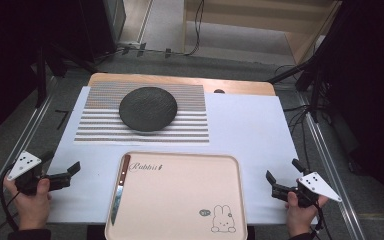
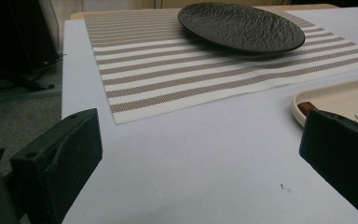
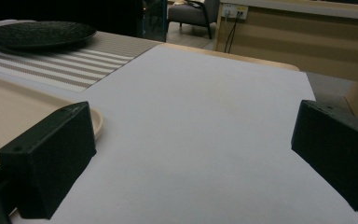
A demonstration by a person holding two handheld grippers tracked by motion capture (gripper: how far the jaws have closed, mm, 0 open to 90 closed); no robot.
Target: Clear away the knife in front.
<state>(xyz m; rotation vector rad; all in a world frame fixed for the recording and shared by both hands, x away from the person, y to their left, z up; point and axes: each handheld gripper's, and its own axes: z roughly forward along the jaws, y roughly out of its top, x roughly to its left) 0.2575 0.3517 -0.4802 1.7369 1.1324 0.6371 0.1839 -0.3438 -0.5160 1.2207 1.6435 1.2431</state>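
Observation:
A beige tray [image 1: 180, 220] with a rabbit drawing sits at the table's near edge; a knife [image 1: 119, 187] with a brown handle lies along its left side. A dark round plate [image 1: 147, 108] rests on a striped placemat [image 1: 105, 125] farther back. My left gripper [image 1: 60, 169] hovers open at the table's left edge, left of the tray. My right gripper [image 1: 282, 176] hovers open at the right edge, right of the tray. In the left gripper view the plate [image 2: 240, 25], placemat [image 2: 168, 70] and tray corner [image 2: 335, 100] lie ahead. The right gripper view shows the tray rim [image 3: 95, 122] and plate [image 3: 35, 32].
A white sheet [image 1: 250, 130] covers most of the wooden table [image 1: 180, 80]. Metal rails and dark stands flank the table, with cables on the floor behind. A chair [image 3: 191, 14] and a wooden counter stand in the background.

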